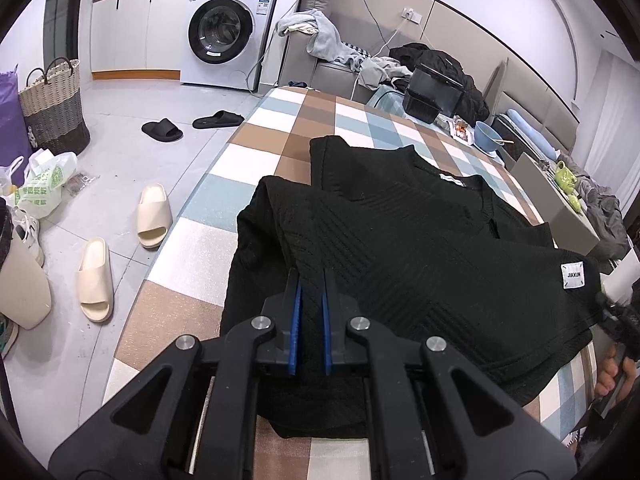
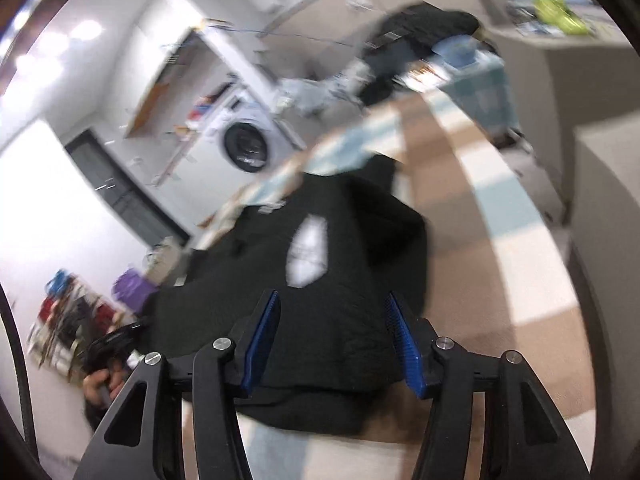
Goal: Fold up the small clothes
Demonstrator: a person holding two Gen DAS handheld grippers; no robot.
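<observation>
A black textured knit top point(image 1: 400, 248) with a white label point(image 1: 574, 275) lies partly folded on the checkered table point(image 1: 256, 152). My left gripper point(image 1: 311, 276) is shut on a fold of the top near its left edge. In the blurred right wrist view, the same black top point(image 2: 320, 320) with its white label point(image 2: 308, 252) lies under my right gripper point(image 2: 332, 300), which is open with its blue pads point(image 2: 262, 336) spread over the cloth. The right gripper's body also shows at the right edge of the left wrist view point(image 1: 618, 320).
A blue bowl point(image 1: 490, 136), a black bin point(image 1: 430, 96) and a cardboard box point(image 1: 556, 204) stand at the table's far right. Slippers point(image 1: 96, 280), a woven basket point(image 1: 54, 112) and bags point(image 1: 44, 188) lie on the floor to the left. A washing machine point(image 1: 228, 28) stands behind.
</observation>
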